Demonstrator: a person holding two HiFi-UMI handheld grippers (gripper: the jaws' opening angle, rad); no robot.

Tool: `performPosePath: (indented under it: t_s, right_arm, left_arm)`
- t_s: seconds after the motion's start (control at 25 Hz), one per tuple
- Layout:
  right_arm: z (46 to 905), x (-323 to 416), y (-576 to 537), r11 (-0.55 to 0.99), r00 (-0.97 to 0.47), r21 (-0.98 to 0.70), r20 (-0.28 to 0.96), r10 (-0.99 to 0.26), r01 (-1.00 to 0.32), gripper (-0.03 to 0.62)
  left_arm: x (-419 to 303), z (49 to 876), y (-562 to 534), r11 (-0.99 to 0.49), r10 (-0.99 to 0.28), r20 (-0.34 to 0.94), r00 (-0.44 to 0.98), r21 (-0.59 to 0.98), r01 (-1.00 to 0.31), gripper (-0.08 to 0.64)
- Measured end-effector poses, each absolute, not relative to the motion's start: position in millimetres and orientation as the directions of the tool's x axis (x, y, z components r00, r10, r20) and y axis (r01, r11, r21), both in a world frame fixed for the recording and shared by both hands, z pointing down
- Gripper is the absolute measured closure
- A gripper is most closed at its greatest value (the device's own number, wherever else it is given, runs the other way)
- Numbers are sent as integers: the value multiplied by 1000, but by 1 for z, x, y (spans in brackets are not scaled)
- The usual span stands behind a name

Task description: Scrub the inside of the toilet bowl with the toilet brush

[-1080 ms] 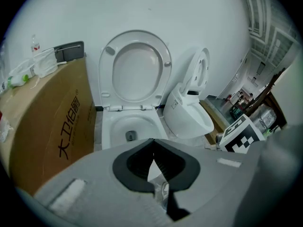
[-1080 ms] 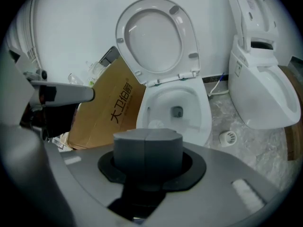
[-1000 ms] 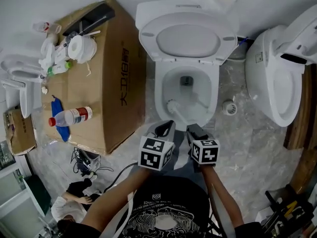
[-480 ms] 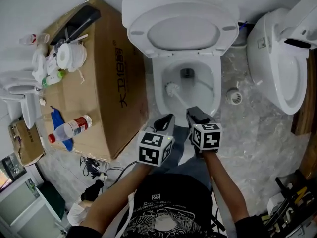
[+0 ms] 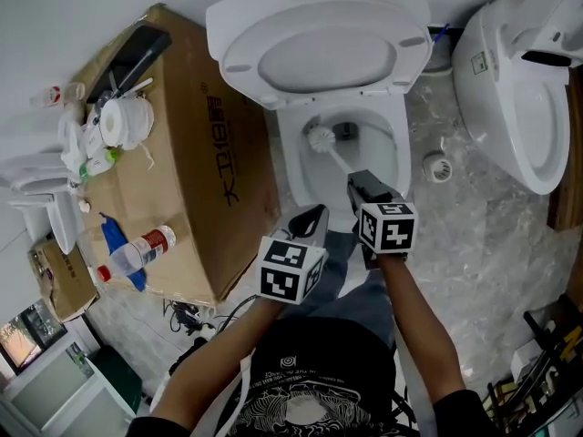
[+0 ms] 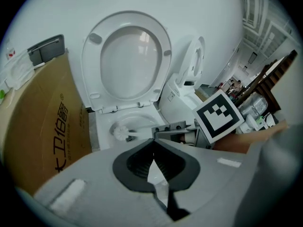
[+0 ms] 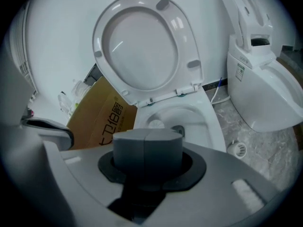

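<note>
Overhead, in the head view, the right tool is clamped on the handle of the toilet brush. The brush's white head lies inside the toilet bowl, near the back wall. The left tool hovers just beside the right one, at the bowl's front. Left gripper view: jaws closed tip to tip on nothing, with the brush head in the bowl beyond. Right gripper view: jaws together, the brush head showing just above them, below the raised seat.
</note>
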State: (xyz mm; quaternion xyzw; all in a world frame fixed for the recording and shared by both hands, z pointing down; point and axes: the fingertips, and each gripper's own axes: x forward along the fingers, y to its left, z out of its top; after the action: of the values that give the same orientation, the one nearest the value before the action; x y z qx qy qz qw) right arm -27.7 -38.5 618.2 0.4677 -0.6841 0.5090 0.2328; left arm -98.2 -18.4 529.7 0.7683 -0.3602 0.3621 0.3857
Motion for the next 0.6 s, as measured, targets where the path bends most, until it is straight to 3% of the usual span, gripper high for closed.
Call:
performPosePath:
  t_s: [0.6]
  right_arm:
    - [618,36,-53,-88,-331,-419,814,-478,-904,440]
  left_arm:
    - [-93,531,-21,-483,-252,837,486,326,-813,565]
